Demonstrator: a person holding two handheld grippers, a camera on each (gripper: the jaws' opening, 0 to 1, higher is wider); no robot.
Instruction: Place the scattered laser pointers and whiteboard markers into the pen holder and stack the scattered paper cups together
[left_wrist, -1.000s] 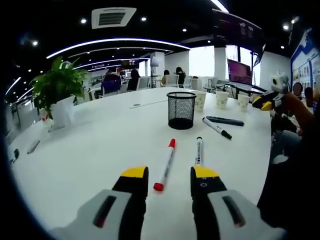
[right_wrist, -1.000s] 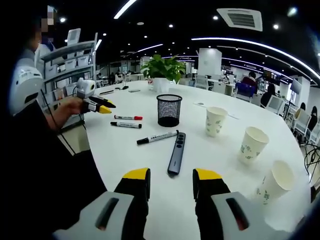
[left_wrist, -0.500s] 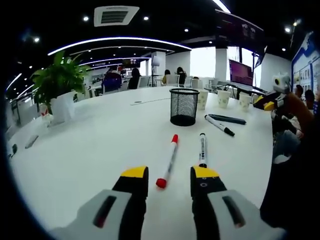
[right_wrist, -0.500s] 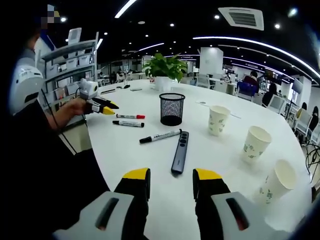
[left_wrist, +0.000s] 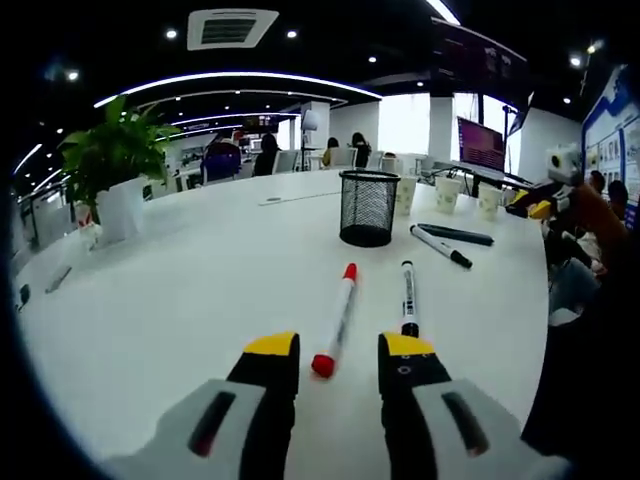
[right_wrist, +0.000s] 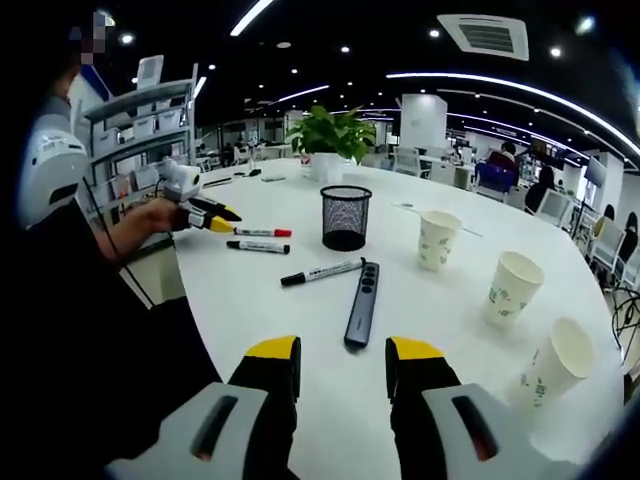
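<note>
In the left gripper view my left gripper is open low over the white table, its jaws on either side of the near end of a red-capped marker. A black-capped marker lies just right of it. The black mesh pen holder stands beyond, with another marker and a dark laser pointer to its right. In the right gripper view my right gripper is open just short of the laser pointer. A marker and the pen holder lie further on. Three paper cups stand apart on the right.
A potted plant stands at the table's far left. The right gripper view shows my left gripper in a person's hand at the table's left edge, beside the red marker and the black one. Shelves and office chairs stand behind.
My left gripper has crept forward, so the red marker's near end now sits between its jaws. The right gripper has barely moved.
</note>
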